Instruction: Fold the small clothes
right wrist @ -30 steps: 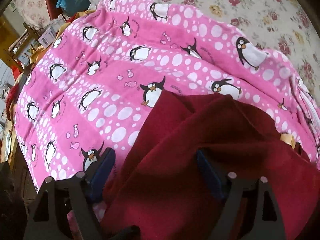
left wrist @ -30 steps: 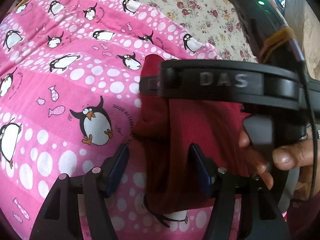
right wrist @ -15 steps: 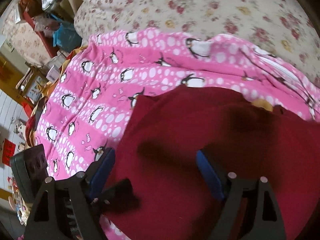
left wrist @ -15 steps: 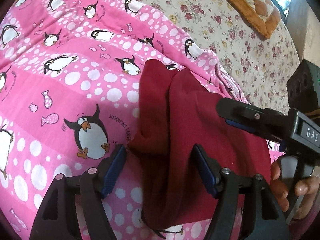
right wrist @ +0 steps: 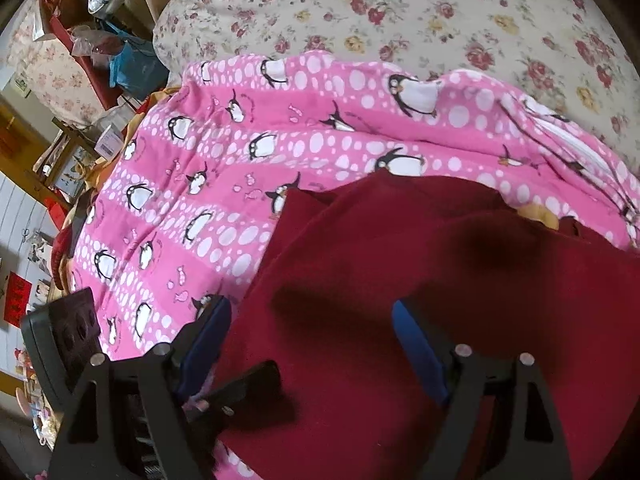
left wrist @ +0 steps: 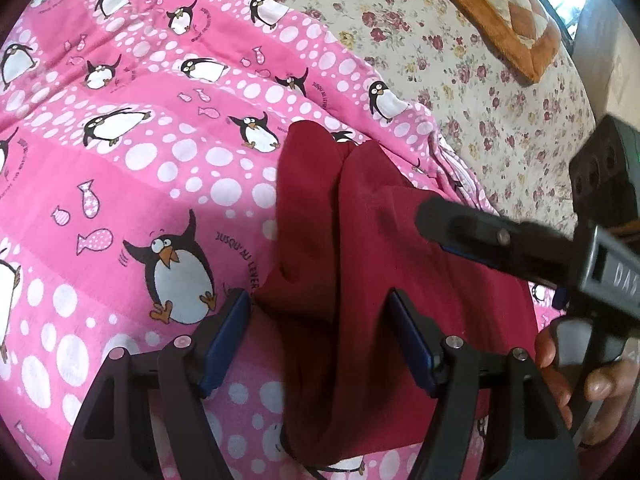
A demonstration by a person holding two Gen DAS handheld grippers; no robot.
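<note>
A dark red garment [left wrist: 360,240] lies folded lengthwise on a pink penguin blanket [left wrist: 120,200]. My left gripper [left wrist: 320,336] hangs open just above its near end. A raised fold runs between the blue pads, which do not press on it. A finger [left wrist: 472,232] of the right gripper reaches in from the right above the cloth, and a person's hand [left wrist: 560,372] is on its handle. In the right wrist view my right gripper [right wrist: 312,344] stands open over the broad red garment [right wrist: 400,280] with nothing pinched. One left gripper finger [right wrist: 248,384] shows at the lower left.
The blanket [right wrist: 240,160] covers a bed with a floral sheet [left wrist: 460,60]. An orange quilted cushion [left wrist: 500,12] lies at the back right. Cluttered shelves and bags [right wrist: 80,60] stand beyond the bed's left side in the right wrist view.
The right gripper, which crossed the left wrist view over the garment, has drawn off to the right and risen. The left jaws have widened a little. The garment lies still.
</note>
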